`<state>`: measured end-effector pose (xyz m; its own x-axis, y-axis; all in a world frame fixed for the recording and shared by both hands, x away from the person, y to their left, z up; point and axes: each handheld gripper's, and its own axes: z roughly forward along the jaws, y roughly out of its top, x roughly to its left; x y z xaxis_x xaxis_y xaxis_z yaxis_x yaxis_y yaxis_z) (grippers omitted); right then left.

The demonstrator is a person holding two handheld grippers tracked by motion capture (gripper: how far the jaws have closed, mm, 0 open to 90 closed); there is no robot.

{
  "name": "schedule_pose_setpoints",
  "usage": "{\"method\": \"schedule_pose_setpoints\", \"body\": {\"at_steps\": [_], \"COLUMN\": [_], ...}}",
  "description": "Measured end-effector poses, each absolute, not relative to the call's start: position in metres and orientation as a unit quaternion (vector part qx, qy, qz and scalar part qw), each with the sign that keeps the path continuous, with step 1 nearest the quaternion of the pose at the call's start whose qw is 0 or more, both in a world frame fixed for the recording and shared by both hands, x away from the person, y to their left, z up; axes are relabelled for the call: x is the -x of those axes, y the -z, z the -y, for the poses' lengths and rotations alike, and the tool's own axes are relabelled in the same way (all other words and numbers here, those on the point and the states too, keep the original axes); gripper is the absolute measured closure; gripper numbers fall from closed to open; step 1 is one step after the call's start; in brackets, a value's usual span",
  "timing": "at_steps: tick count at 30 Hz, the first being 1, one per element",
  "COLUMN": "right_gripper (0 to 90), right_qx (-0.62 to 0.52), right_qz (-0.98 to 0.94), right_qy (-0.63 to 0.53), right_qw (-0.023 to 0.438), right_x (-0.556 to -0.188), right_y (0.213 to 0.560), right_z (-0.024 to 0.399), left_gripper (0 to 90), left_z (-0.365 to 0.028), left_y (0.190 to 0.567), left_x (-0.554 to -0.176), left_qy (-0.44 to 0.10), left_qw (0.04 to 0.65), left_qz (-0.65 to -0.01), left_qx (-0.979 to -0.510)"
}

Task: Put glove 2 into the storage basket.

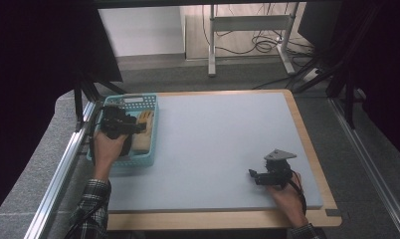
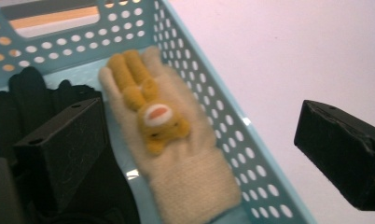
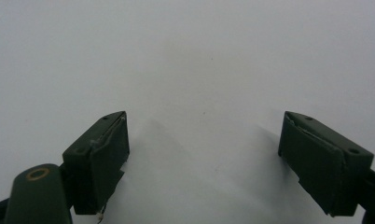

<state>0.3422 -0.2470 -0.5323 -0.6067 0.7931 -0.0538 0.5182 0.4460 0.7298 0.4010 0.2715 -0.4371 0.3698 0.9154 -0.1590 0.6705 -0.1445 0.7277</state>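
Note:
A light blue perforated basket [image 1: 150,130] stands at the table's left edge. In it lies a cream knitted glove [image 2: 185,177] with an orange plush animal [image 2: 150,114] on its back, beside a black glove [image 2: 22,93]. My left gripper [image 1: 138,128] hovers over the basket with its jaws wide apart; the cream glove lies between and below them, free of the pads. In the left gripper view [image 2: 199,149] one jaw stands inside the basket and the other outside its wall. My right gripper [image 1: 252,174] rests open low over the grey mat, and its own view [image 3: 204,154] has nothing between the jaws.
The grey mat [image 1: 223,144] covers most of the wooden table [image 1: 307,139]. A metal rail [image 1: 63,164] runs along the left side. Beyond the table stand a desk frame [image 1: 248,30] and loose cables [image 1: 267,45] on the floor.

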Motion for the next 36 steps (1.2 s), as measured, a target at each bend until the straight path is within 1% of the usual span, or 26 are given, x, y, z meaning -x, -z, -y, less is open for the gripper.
{"method": "schedule_pose_setpoints", "body": {"at_steps": [36], "right_gripper": [15.7], "right_qx": [-0.397], "right_qz": [-0.827], "right_qy": [-0.346], "right_qw": [0.198], "right_x": [-0.342], "right_y": [0.532], "right_z": [0.247], "left_gripper": [0.7], "left_z": [-0.218], "left_y": [0.441], "left_x": [-0.376], "left_qy": [-0.168], "left_qw": [0.389], "left_qz": [-0.476], "left_qx": [-0.771]}}
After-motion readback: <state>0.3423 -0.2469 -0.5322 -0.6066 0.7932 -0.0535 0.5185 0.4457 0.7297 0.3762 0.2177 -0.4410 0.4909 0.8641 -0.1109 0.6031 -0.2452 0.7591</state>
